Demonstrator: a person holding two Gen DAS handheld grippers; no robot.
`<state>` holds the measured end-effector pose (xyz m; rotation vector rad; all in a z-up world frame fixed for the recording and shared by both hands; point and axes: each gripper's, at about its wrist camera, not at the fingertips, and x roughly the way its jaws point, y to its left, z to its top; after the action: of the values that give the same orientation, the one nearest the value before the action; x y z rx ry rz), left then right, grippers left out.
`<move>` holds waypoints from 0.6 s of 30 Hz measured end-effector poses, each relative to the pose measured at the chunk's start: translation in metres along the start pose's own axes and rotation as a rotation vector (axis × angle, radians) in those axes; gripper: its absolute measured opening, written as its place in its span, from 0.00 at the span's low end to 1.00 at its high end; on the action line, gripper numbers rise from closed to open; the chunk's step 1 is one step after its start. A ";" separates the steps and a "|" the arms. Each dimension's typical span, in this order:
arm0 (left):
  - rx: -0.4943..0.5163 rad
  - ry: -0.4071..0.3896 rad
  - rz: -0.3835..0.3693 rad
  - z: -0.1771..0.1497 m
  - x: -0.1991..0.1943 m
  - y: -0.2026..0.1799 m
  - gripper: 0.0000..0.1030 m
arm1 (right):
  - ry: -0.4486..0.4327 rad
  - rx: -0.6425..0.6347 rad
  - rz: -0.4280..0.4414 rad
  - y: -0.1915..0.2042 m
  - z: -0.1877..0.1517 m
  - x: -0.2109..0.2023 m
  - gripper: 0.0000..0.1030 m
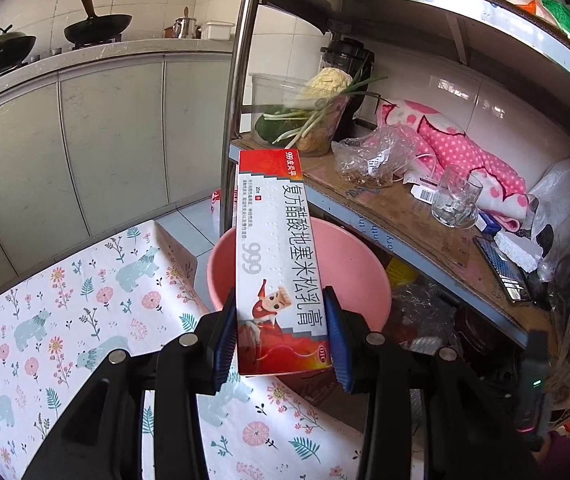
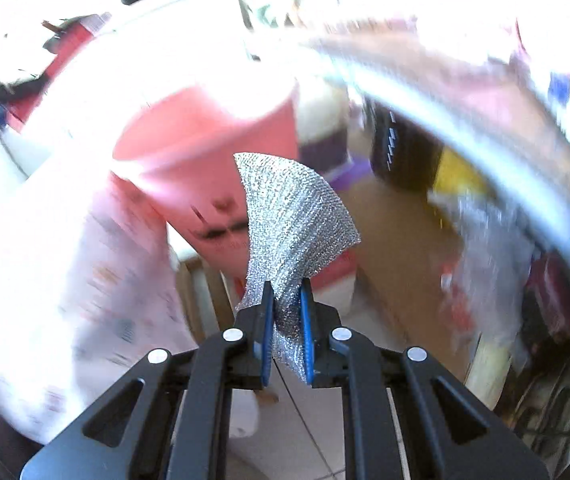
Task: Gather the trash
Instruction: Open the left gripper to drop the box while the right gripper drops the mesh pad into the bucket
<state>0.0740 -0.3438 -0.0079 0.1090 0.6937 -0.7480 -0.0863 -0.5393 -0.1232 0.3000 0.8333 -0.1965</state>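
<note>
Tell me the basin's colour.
Pink; the basin shows best in the left wrist view.

Two woks (image 1: 99, 26) stood on the counter (image 1: 97, 54). One pink basin (image 1: 365, 280), one medicine box (image 1: 281, 256) and one drinking glass (image 1: 455, 198) were visible. One silver mesh piece (image 2: 295, 216) appeared in the right wrist view.

My left gripper (image 1: 283, 334) is black with blue ribbed pads (image 1: 225, 340), and it clamps a white carton (image 1: 279, 256) with red ends, grey lettering and a red-capped cartoon figure. Behind it sits a plain pink basin (image 1: 349, 276). The tablecloth (image 1: 65, 312) is white, printed with pale teal bears, pink flowers and green sprigs. On the shelf lies a pink cloth (image 1: 461, 152) with white dots. My right gripper (image 2: 287, 320), black and blue too, pinches a glittery silver mesh scrap (image 2: 295, 216).
</note>
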 end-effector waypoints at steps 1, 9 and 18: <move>-0.003 -0.002 0.003 0.000 -0.001 0.000 0.38 | -0.028 -0.014 0.005 0.004 0.008 -0.010 0.12; -0.032 -0.022 0.010 -0.001 -0.009 0.002 0.38 | -0.225 -0.086 0.031 0.027 0.076 -0.048 0.12; -0.036 -0.039 0.020 0.006 0.000 -0.005 0.38 | -0.307 -0.116 0.045 0.051 0.122 -0.032 0.12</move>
<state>0.0741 -0.3495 -0.0028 0.0683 0.6677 -0.7162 -0.0082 -0.5310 -0.0124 0.1738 0.5314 -0.1466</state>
